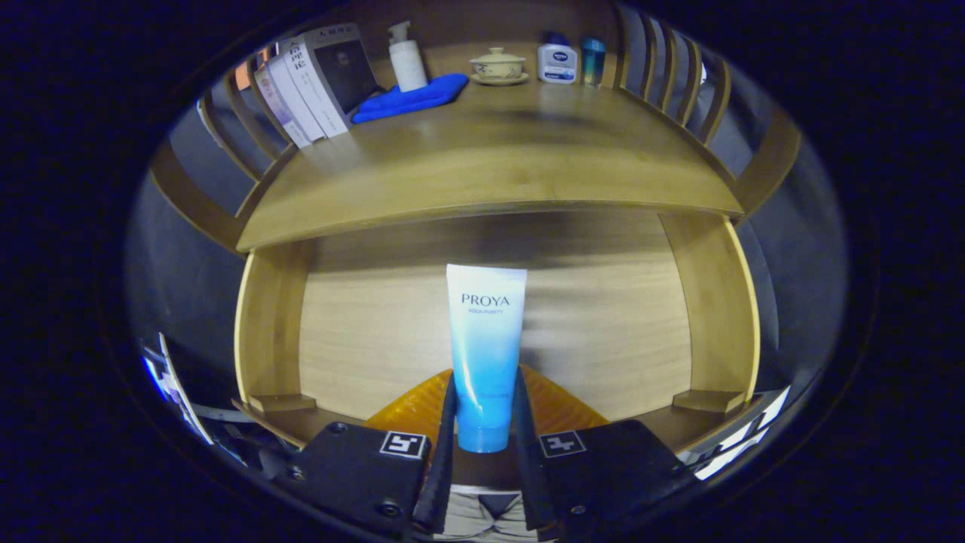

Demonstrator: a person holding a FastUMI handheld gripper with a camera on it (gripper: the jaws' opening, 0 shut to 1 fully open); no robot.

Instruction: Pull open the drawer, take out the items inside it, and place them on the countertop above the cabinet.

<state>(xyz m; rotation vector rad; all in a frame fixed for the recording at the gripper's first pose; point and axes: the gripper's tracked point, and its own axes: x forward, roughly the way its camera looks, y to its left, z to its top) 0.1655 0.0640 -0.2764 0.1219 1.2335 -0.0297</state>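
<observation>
Tube [485,354] clamped btwn hand-held gripper [484,422] fingers, over open drawer [490,332].

Wooden countertop [490,162] carrying leaning books [313,83], pump bottle [407,59], blue cloth [411,98], lidded cup [498,66], two small bottles [558,62]

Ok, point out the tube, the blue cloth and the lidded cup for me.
tube [484,343]: gripper view, mid-body, held between the gripper [486,422] fingers.
blue cloth [411,98]: gripper view, middle of the fold, on the countertop.
lidded cup [498,65]: gripper view, side of the cup, right of the cloth.
</observation>
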